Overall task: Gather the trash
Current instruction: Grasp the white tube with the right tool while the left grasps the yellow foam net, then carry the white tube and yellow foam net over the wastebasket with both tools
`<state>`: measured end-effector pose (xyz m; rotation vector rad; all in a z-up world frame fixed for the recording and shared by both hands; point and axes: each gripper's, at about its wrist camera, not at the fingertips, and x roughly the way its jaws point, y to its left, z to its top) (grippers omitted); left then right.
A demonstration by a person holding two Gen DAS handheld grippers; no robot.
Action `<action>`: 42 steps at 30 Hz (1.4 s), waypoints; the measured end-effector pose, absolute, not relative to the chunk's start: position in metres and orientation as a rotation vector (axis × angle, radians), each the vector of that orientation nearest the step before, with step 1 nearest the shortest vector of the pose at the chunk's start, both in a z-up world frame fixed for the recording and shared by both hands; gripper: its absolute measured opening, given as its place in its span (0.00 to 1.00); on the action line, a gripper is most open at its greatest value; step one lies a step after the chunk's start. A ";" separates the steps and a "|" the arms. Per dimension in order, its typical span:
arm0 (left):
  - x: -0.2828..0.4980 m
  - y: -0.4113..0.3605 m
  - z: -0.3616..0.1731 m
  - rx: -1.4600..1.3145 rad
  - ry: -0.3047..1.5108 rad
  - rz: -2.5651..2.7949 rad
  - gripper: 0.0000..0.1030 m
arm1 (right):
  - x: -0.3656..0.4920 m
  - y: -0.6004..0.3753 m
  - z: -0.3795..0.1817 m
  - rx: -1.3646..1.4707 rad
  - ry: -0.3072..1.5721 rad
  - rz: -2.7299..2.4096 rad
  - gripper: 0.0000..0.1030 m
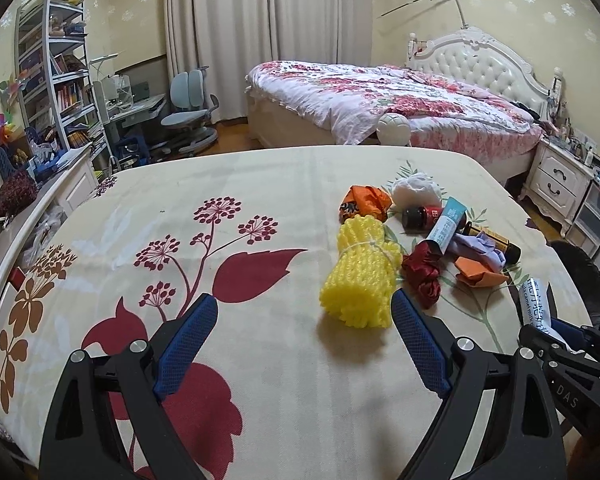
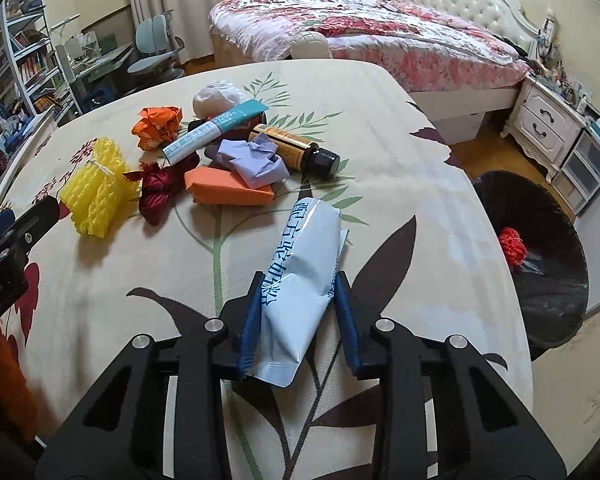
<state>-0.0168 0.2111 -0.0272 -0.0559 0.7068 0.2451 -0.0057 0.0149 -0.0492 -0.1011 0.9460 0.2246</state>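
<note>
My right gripper [image 2: 299, 280] is shut on a white packet with blue print [image 2: 300, 264], holding it just above the flowered tablecloth [image 2: 400, 184]. My left gripper [image 1: 304, 300] stands open over the cloth, nothing between its fingers. A yellow foam net [image 1: 360, 276] lies just ahead of its right finger. Behind it is a heap of trash: an orange wrapper [image 1: 364, 202], a white tissue ball [image 1: 416, 188], a teal-and-white box [image 1: 446, 224], a brown bottle [image 2: 296, 148], purple paper [image 2: 252, 160], a dark red wrapper [image 2: 160, 192] and an orange box [image 2: 224, 190].
A black-lined bin [image 2: 540, 280] stands off the table's right edge, with a red net [image 2: 512, 246] inside. Beyond the table are a bed [image 1: 380, 96], a nightstand [image 1: 556, 184], a desk chair [image 1: 188, 112] and bookshelves [image 1: 52, 72].
</note>
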 end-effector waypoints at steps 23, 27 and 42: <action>0.027 0.199 -0.058 -0.045 0.864 0.183 0.45 | 0.017 -0.020 -0.054 -0.066 0.925 0.252 0.32; 0.021 0.196 -0.056 -0.034 0.841 0.187 0.42 | 0.015 -0.021 -0.053 -0.070 0.913 0.259 0.31; -0.015 0.168 -0.008 -0.044 0.704 0.173 0.40 | 0.006 -0.052 -0.019 -0.028 0.806 0.251 0.31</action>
